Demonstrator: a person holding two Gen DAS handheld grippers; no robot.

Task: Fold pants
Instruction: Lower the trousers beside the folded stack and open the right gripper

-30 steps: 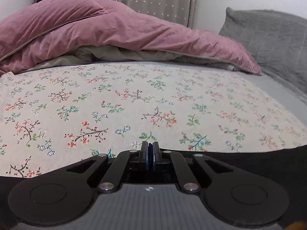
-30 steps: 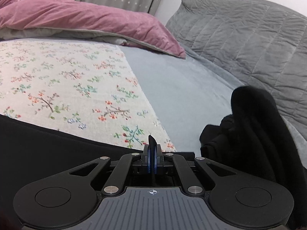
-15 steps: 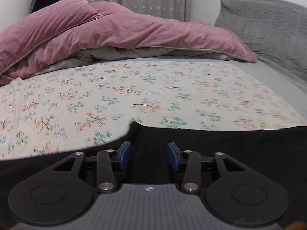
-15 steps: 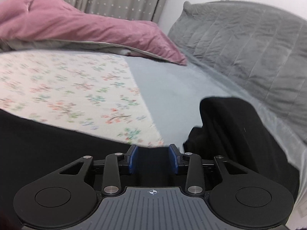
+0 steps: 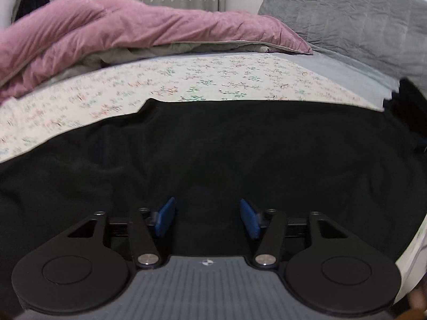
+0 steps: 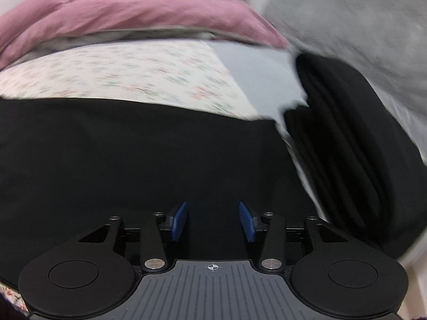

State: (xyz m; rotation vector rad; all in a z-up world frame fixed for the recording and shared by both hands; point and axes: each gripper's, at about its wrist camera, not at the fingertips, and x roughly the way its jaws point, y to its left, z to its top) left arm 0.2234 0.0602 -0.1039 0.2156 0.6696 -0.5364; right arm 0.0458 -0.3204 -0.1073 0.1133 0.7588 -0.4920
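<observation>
Both claws pulled back, jaws just opened, empty | pants (image 5: 213,154) spread flat | black pile (image 6: 347,138) right

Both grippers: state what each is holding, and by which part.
Nothing is held. The left gripper and right gripper have just been opening, fingers apart over the flat black pants.

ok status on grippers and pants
Left gripper and right gripper open, just released. Black pants flat on bed. Dark pile at right.
</observation>
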